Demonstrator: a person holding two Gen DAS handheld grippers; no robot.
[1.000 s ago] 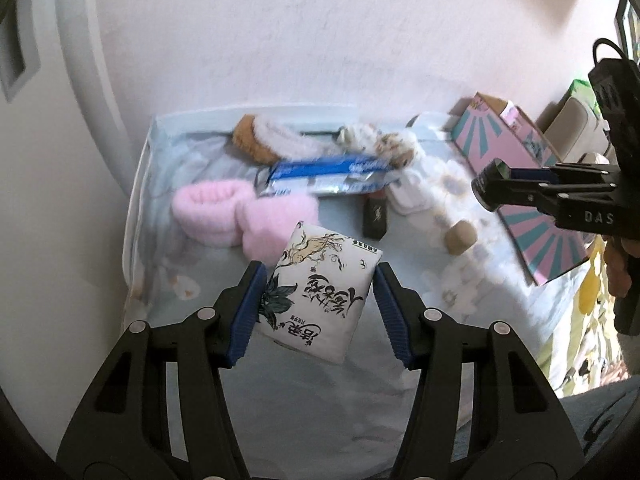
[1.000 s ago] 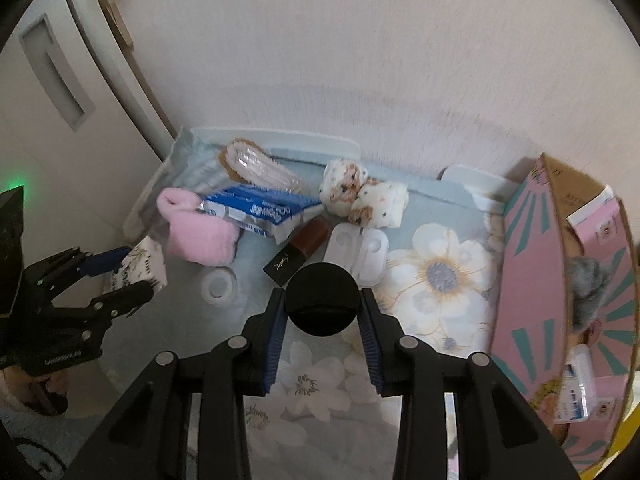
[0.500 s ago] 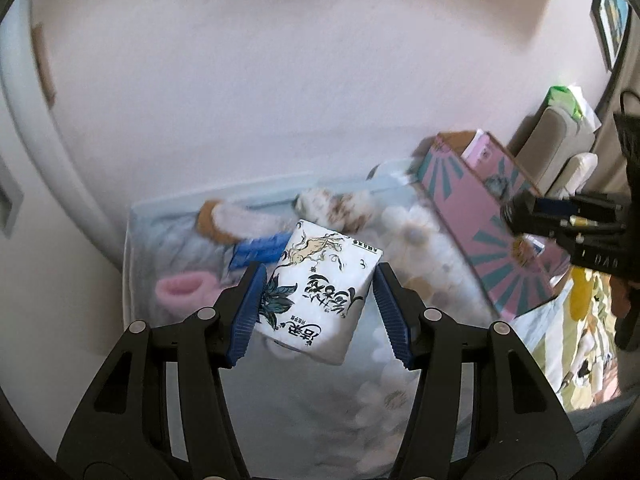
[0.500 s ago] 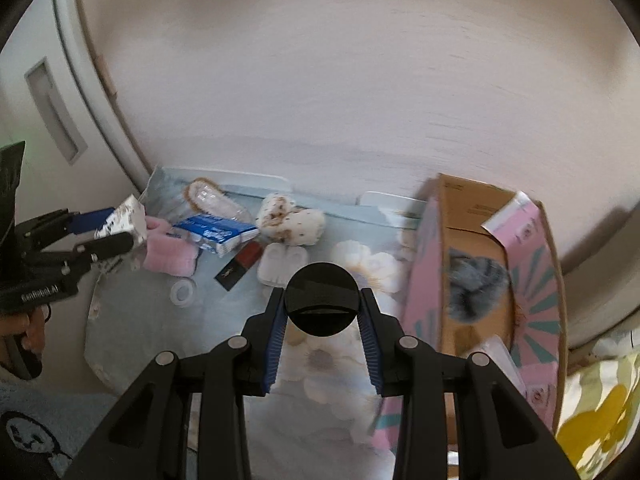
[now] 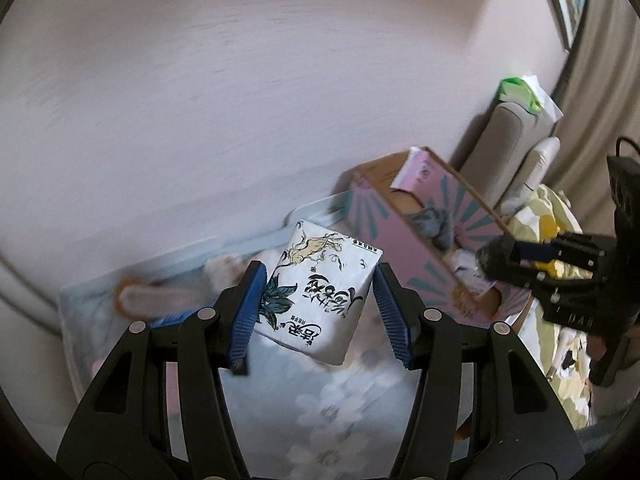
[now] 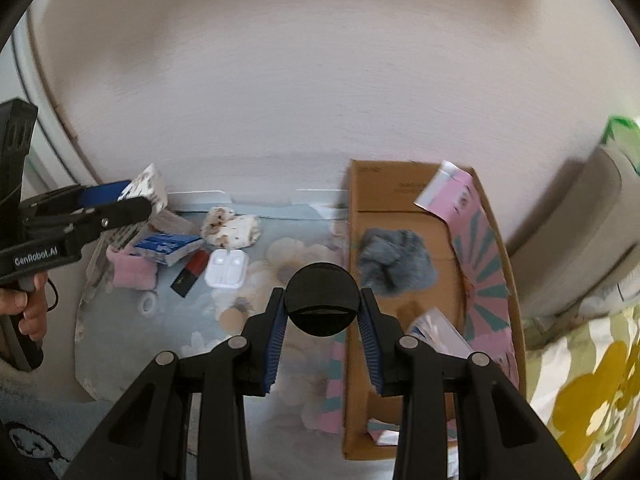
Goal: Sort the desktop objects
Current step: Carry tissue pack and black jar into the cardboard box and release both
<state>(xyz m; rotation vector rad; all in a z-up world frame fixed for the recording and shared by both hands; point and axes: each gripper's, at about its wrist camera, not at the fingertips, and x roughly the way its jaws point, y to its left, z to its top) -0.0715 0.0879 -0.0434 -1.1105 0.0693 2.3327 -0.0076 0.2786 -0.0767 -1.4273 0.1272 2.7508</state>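
My left gripper (image 5: 318, 304) is shut on a white tissue pack (image 5: 320, 290) with dark printed leaves and script, held in the air above the flowered table cloth (image 5: 320, 400). It also shows in the right wrist view (image 6: 146, 190) at the far left. My right gripper (image 6: 322, 316) is shut on a round black compact (image 6: 322, 300), held over the left wall of the pink cardboard box (image 6: 492, 264). The right gripper also shows in the left wrist view (image 5: 496, 258), above the box (image 5: 396, 236).
On the cloth lie a pink fuzzy item (image 6: 130, 272), a blue packet (image 6: 166, 246), spotted socks (image 6: 230, 230), a white earphone case (image 6: 226, 268), a dark red lipstick box (image 6: 190, 272) and a small ring (image 6: 148, 304). A grey fluffy item (image 6: 394, 260) lies in the box.
Both grippers have lifted and swung right toward the pink box with their objects. The right gripper now hangs over the box's left wall.
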